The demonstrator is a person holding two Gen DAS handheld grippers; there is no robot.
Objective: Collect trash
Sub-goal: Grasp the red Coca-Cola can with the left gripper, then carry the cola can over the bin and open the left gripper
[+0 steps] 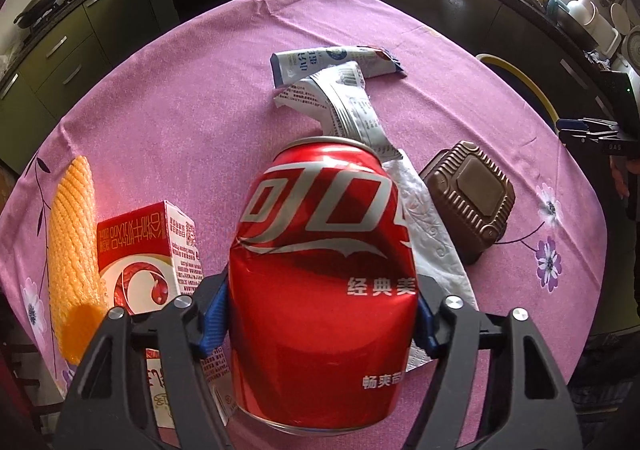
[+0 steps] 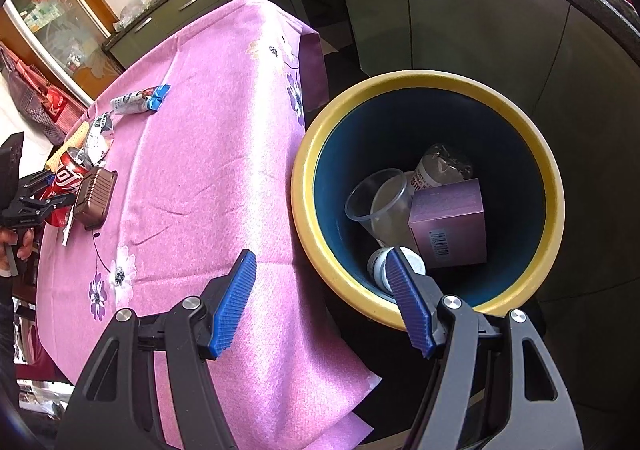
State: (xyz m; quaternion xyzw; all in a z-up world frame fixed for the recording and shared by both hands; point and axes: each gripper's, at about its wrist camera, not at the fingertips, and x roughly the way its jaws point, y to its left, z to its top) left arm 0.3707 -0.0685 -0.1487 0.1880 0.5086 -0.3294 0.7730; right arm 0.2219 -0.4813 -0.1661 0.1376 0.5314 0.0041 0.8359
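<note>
One red soda can (image 1: 324,282) sits clamped between the blue pads (image 1: 214,314) of the left gripper (image 1: 320,316), dented at mid-body, lying on the pink floral tablecloth (image 1: 192,121). No earlier view here, so only the grip itself is stated: pads press both sides of the can.

Around the can: white napkin (image 1: 432,234) just beside and partly under it on the right, crumpled white wrapper (image 1: 344,105) touching its far rim, blue-and-white snack wrapper (image 1: 340,61) further back. Brown ribbed plastic tray (image 1: 470,197) near on the right, upside down. Red-and-white carton (image 1: 148,254) just left of the can, orange foam net sleeve (image 1: 74,250) left of that.

Right gripper (image 2: 320,302) hangs with jaws apart, nothing between them, straddling the table edge and the bin. Yellow-rimmed bin (image 2: 312,153) with dark blue inside stands beside the table, below cloth level. Inside: clear plastic cup (image 2: 380,201), purple box (image 2: 448,221), small white jar (image 2: 378,264), crumpled clear bottle (image 2: 440,165).

Person's hand (image 2: 20,246) shows behind the left gripper in the right wrist view.
</note>
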